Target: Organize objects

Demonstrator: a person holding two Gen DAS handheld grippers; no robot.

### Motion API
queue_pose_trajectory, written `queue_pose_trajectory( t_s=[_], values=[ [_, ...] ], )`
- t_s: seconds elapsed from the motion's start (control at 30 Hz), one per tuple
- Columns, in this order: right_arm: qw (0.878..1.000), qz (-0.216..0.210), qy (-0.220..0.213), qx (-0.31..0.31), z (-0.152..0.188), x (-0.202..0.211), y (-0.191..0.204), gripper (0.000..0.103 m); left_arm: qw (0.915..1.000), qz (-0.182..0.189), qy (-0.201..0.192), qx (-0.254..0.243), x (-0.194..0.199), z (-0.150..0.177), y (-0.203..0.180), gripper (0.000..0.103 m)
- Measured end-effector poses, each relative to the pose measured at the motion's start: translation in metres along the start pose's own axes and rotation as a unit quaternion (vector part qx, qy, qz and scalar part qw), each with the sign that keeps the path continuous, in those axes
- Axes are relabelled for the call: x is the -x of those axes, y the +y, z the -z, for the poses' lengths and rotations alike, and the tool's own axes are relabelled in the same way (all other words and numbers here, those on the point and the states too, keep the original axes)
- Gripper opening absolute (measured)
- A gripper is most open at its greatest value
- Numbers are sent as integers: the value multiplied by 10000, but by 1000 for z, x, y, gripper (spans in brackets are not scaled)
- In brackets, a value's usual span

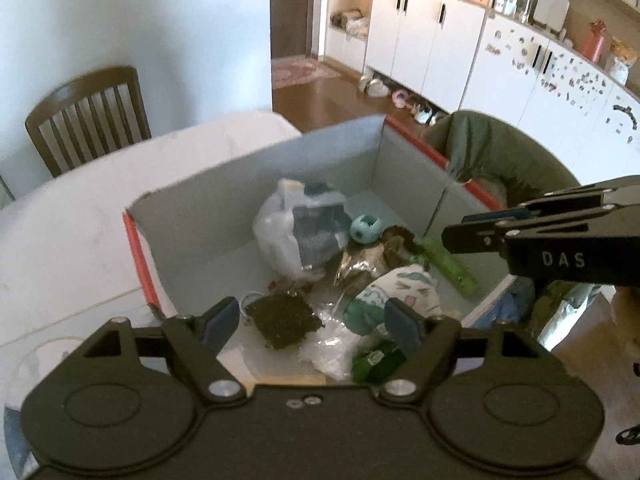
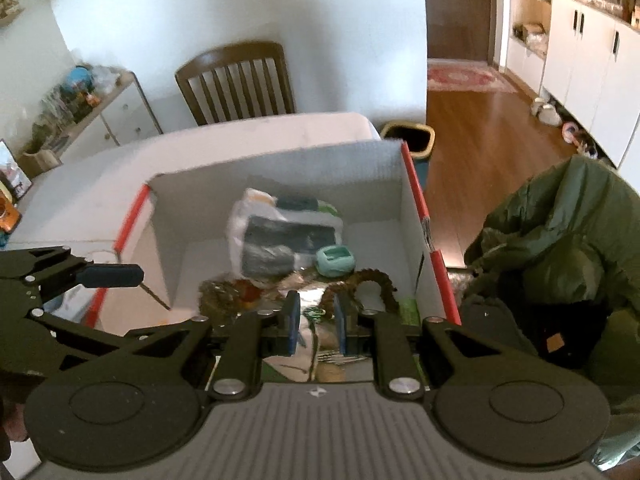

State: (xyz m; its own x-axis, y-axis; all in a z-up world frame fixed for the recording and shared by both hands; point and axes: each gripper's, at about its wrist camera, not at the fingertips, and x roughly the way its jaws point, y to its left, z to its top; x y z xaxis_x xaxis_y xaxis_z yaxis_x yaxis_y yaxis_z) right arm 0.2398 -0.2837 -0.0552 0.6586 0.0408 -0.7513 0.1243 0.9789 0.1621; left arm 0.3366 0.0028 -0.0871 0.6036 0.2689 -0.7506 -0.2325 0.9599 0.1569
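Two hand-held grippers hover over an open cardboard box [image 1: 256, 184] with red-taped edges, which sits on a white table [image 1: 72, 248].

Starting at the left, the left gripper [image 1: 310, 322] hangs above the near end of the box with its blue-padded fingers spread wide and nothing between them. Just below and ahead of it lie a dark square scouring pad [image 1: 282, 320], crumpled clear plastic [image 1: 332, 350] and a dark green packet [image 1: 378, 360]. Ahead and to its right lies a printed cloth pouch [image 1: 396, 292]; beyond that are a clear bag of dark items [image 1: 296, 232] and a small teal holder [image 1: 365, 230].

To the right, the right gripper [image 2: 316, 320] reaches in over the near-right part of the box. Its fingers stand close together with a narrow gap, and whether they pinch anything I cannot tell. A brown fuzzy loop [image 2: 372, 280] lies just ahead of it.

This looks like the sorting stage, with most objects already in the box. The next move likely calls for the open left gripper to descend on one loose piece without snagging the plastic.

Room is tight: the box walls rise on all sides and the grippers are near each other. The table to the left is free, and a green jacket [image 2: 568, 240] crowds the right.
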Motion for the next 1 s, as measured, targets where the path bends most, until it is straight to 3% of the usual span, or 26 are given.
queue_pose_trajectory(
  t_s=[0.33, 0.47, 0.6, 0.67, 1.0],
  values=[
    [9989, -196, -432, -13, 11, 47, 30, 18, 9979, 180, -626, -42, 58, 4, 9, 82],
    [9981, -278, -534, -103, 17, 61, 40, 31, 9967, 189, -792, -14, 75, 11, 15, 83],
    [9976, -281, -638, -53, 23, 74, 52, 36, 9956, 239, -911, 17, 92, 18, 22, 84],
    [9970, -253, -731, -13, 28, 80, 58, 52, 9949, 259, -970, 50, 99, 21, 26, 86],
    [9935, -192, -1116, 125, 42, 107, 84, 67, 9919, 316, -1226, 112, 123, 35, 39, 102]
  ],
)
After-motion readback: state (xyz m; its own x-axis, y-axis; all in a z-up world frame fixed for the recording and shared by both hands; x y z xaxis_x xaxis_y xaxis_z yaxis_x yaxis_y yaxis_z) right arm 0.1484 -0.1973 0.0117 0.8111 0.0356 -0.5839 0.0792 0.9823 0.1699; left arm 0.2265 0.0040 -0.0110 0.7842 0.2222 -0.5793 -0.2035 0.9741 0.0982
